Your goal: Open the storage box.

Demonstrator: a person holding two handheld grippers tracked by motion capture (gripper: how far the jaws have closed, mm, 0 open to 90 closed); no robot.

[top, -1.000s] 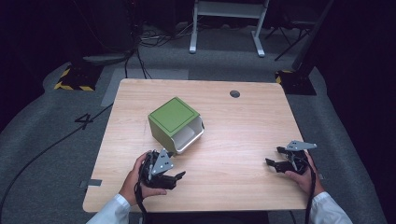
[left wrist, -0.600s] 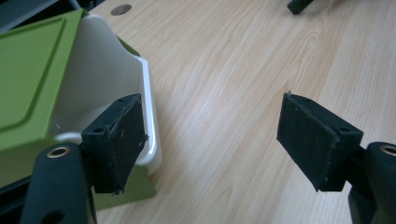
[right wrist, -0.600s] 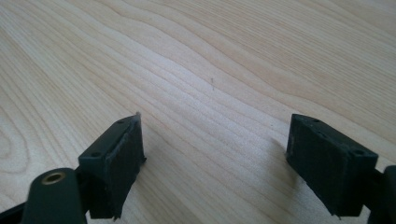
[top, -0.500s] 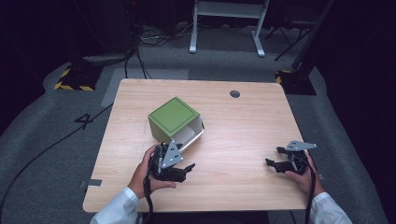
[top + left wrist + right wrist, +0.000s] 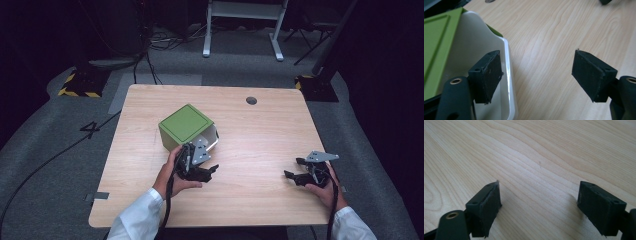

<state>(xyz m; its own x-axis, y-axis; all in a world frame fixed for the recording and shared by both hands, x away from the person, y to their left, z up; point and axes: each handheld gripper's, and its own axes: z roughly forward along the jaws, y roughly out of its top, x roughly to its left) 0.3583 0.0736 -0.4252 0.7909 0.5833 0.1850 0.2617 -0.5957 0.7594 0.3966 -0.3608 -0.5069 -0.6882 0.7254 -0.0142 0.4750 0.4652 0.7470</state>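
Holding left gripper (image 5: 207, 172): jaws apart, gripping nothing, just beside the box.
Right gripper (image 5: 296, 171): jaws apart over bare worktop (image 5: 260, 135).
Green box (image 5: 186, 125): left-centre on the worktop.
Left gripper view: white inner tray (image 5: 477, 46) at one jaw.

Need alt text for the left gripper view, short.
The left gripper has its two black jaws open and empty; the left one overlaps the white rim of a green-lidded box at the frame's left. Bare wooden table lies between and beyond them.
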